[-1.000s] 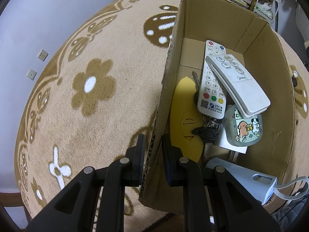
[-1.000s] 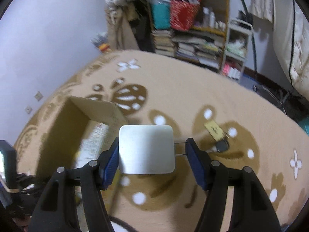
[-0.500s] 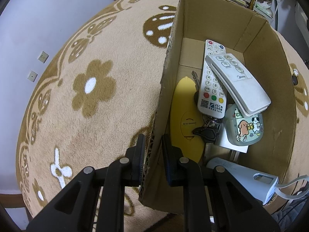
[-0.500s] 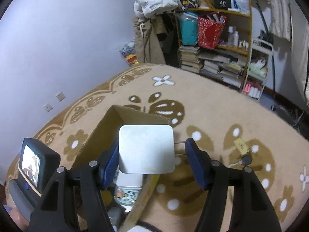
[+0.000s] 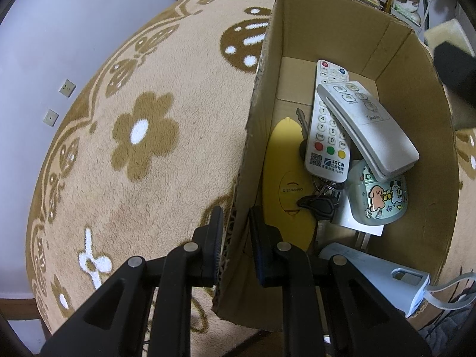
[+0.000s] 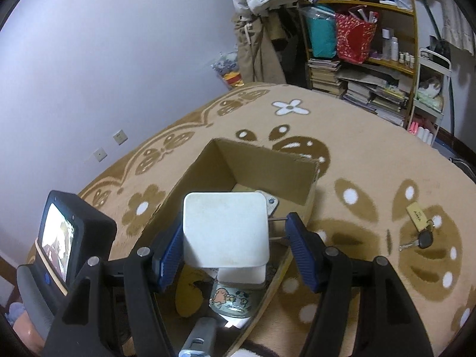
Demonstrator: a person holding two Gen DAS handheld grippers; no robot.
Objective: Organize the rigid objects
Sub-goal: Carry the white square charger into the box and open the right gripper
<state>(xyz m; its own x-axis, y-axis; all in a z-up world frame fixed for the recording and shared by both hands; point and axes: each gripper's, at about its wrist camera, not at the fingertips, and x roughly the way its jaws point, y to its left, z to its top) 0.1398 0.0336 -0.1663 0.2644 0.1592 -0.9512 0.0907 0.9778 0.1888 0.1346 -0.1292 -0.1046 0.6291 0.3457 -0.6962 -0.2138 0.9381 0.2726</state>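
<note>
Cardboard box [image 5: 342, 38] already holds remotes and keys — left claw [image 5: 234, 232] pinches its wall, right claw [image 6: 233, 238] grips a white adapter [image 6: 224, 232] above it — another key [image 6: 422, 238] waits on the rug.

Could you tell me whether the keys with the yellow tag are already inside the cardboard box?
No, the keys with the yellow tag lie on the carpet, right of the cardboard box.
</note>
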